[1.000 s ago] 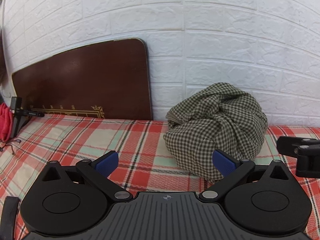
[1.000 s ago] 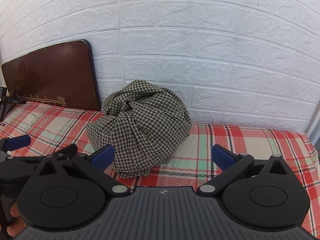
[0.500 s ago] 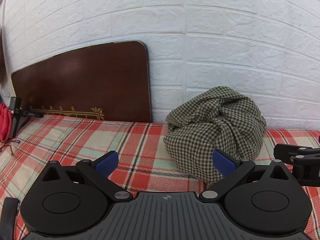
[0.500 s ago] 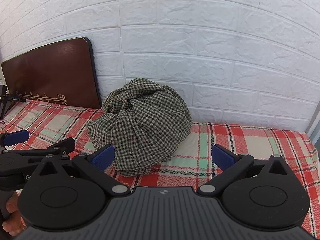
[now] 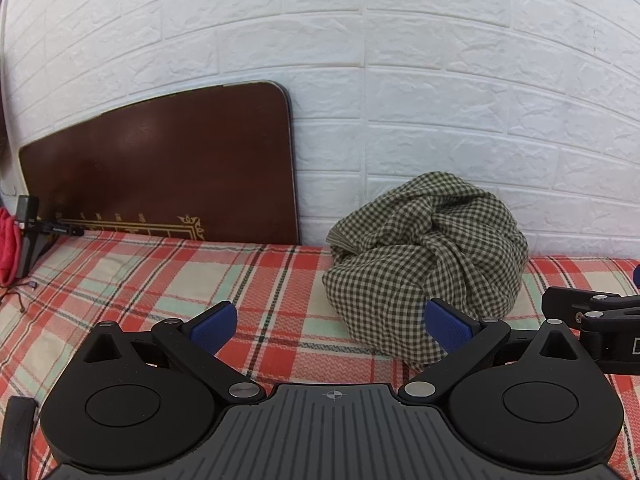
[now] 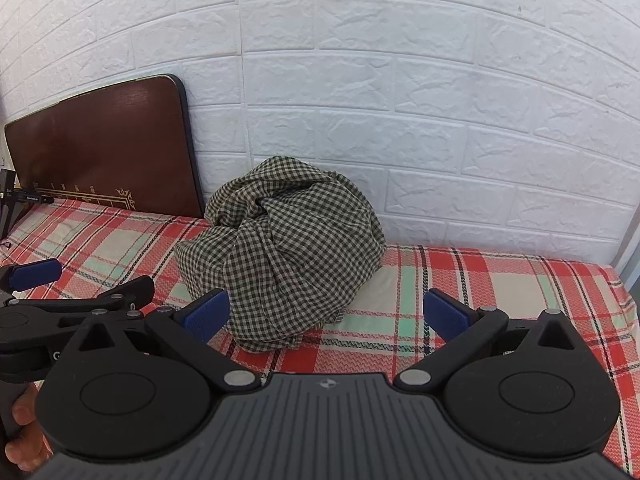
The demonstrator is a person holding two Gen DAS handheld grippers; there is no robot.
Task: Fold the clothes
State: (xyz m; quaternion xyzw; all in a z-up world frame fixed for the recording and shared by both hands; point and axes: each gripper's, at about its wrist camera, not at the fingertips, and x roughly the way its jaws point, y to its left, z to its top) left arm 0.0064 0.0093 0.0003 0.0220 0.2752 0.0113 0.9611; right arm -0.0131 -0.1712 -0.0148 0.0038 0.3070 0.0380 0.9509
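A white brick-pattern wall point(image 6: 400, 80) backs a bed covered in a red, cream and green plaid sheet point(image 5: 160, 280), and a dark brown board point(image 5: 160, 168) with gold trim leans against the wall at the left. The task's thing, a green-and-cream checked garment point(image 6: 288, 248), sits bunched into a rounded heap on the sheet close to the wall, just right of the board's edge; it is nowhere near folded, so the step in hand looks like the first reach to open it out.

The left gripper point(image 5: 328, 326) hovers low over the sheet with its blue pads spread wide and nothing between them, its right pad overlapping the heap's near edge in the view. The right gripper point(image 6: 326, 316) is likewise wide apart and empty, aimed at the heap's front. A hand point(image 6: 24, 432) shows at the lower left of the right wrist view.

To do this well, each gripper should pinch a distinct outer layer, ideally a hem or corner, not the tangled core. The loose flap low at the front point(image 6: 272, 340) may be a hem, though the wrinkles make that hard to confirm. Lifting apart and shaking should then spread the cloth flat on the open sheet.
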